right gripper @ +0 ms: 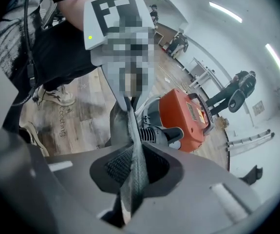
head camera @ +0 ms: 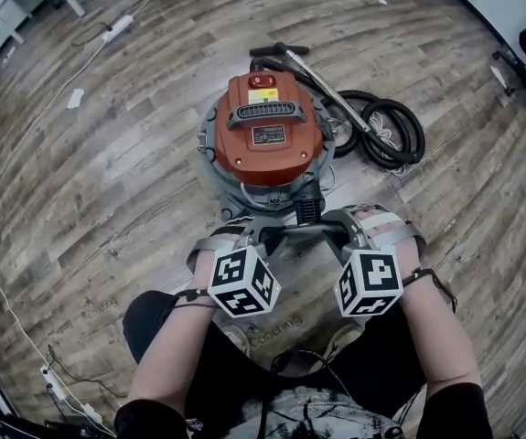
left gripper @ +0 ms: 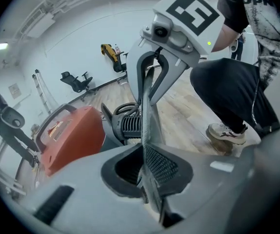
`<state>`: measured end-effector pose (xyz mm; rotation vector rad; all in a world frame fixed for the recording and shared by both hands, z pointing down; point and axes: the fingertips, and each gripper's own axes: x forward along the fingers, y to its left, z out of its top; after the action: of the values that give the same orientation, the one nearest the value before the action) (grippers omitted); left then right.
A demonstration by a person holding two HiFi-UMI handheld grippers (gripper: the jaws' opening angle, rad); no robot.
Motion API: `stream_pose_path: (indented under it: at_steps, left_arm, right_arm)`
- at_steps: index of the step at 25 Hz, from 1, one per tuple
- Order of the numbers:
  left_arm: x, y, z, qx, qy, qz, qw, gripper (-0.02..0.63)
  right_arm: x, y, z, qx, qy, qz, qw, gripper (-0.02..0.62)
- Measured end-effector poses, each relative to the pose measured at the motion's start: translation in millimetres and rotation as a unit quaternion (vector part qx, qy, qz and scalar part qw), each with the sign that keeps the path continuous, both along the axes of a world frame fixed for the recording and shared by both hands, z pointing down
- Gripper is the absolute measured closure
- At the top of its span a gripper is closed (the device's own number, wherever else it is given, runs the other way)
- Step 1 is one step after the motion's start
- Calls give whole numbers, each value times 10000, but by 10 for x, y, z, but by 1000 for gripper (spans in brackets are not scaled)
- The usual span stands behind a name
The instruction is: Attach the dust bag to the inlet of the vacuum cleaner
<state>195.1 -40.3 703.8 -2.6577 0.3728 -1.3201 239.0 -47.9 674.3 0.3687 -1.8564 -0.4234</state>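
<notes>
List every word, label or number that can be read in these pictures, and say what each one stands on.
"Coaching": printed on the wooden floor, near the person's shoes; the same word shows again in the head view.
Label plate on the red top of the vacuum cleaner: too small to read.
Marker cubes: black-and-white square patterns only, no words.

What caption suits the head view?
The left gripper and right gripper grip the bag before the red vacuum.
</notes>
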Motion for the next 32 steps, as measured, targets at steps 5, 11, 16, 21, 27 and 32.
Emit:
stream_pose_path:
  at_steps: [5, 11, 16, 21, 27, 32]
  left_arm:
    - [135, -76, -105, 48, 46, 35, 10000, 578]
    - [209, -181, -204, 56, -52, 88, 9999, 577]
    - [231, -171, -210, 125, -161, 149, 9997, 575]
    - [143, -109, -95, -80, -85, -26, 9999, 578]
    - [74, -43, 84, -451, -1, -296, 9985, 580]
    - [132, -191, -71, -207, 157, -439, 9987, 580]
  right_arm:
    - [188, -78, 96, -198, -408, 507, 9977, 549]
    - [271, -115, 258, -454, -723, 944, 9919, 551]
    - [287, -114, 298, -500, -799, 1101, 9894, 549]
    - [203, -161, 145, -96, -686, 814, 9943, 554]
    - [32, -182, -3, 244, -571, 493, 9969, 561]
    - [191, -127, 93, 77, -994, 774, 9920, 565]
